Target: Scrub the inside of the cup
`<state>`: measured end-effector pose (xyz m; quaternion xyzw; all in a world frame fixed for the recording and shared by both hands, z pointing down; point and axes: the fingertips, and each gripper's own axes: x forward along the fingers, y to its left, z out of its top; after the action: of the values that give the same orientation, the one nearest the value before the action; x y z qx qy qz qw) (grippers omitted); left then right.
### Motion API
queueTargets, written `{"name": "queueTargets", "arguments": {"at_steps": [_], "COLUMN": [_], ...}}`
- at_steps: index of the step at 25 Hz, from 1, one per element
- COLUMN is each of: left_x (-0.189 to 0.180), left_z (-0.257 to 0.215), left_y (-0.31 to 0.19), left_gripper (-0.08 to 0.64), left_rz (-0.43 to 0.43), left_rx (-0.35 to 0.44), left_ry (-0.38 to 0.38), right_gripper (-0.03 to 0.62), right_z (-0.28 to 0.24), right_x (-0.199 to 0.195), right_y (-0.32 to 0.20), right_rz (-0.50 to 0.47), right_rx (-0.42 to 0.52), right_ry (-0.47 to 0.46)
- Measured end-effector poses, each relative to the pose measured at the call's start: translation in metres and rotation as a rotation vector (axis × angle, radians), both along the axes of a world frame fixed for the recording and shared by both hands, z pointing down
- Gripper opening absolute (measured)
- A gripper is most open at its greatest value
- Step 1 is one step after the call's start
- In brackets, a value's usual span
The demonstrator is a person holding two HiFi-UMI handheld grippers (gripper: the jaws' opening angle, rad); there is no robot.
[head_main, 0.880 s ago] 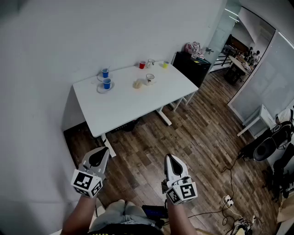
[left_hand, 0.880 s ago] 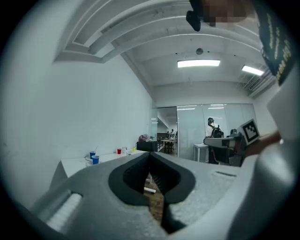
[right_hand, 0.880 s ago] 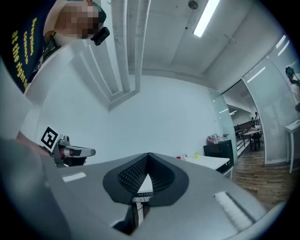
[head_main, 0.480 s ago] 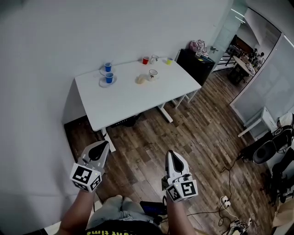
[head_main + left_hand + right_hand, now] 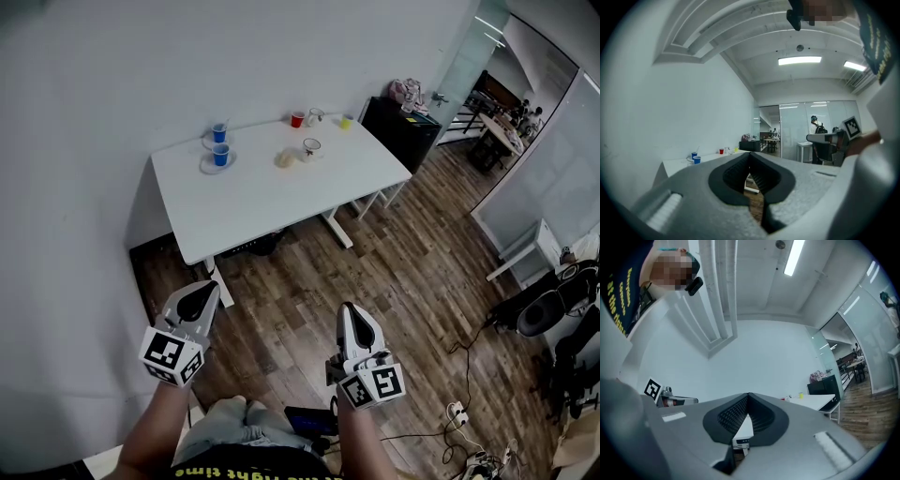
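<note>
The left gripper (image 5: 210,291) and right gripper (image 5: 349,311) are pale grey shells, each with a black oval inset and a marker cube (image 5: 173,357) of black-and-white squares at the rear. Their fingers (image 5: 735,174) are black and ribbed. At six o'clock: dark shirt (image 5: 291,467) with yellow lettering, light grey trousers (image 5: 230,427).

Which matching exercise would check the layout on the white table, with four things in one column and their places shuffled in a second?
Things:
1. small red cup
2. small yellow cup
3. pair of blue cups
4. tan crumpled lump

Places, as seen in the head view:
A. right beside the pale mug, mid-table
B. left end of the white table
C. far edge, nearest the black cabinet
D. far edge, between the blue cups and the yellow cup

Pairs: 1-D, 2-C, 3-B, 4-A.
</note>
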<state>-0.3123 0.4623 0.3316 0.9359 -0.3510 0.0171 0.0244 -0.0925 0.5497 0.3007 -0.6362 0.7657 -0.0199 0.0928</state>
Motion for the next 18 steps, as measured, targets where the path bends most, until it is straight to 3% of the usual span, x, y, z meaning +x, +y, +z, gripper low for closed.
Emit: {"name": "queueTargets", "arguments": {"at_steps": [13, 18], "left_x": [0.019, 0.030], "left_z": [0.004, 0.009], "left_y": [-0.038, -0.080], "left_gripper": [0.000, 0.000], "left_rz": [-0.017, -0.009], "left_rx": [0.008, 0.014], "left_ry": [0.015, 0.020], "right_gripper": [0.006, 0.006], "right_z": [0.007, 0.011], "right_x": [0.023, 0.033], "right_y": [-0.041, -0.076], "right_rz": [-0.013, -0.006], "right_rx": [-0.003, -0.012], "right_ry": [-0.008, 0.006]}}
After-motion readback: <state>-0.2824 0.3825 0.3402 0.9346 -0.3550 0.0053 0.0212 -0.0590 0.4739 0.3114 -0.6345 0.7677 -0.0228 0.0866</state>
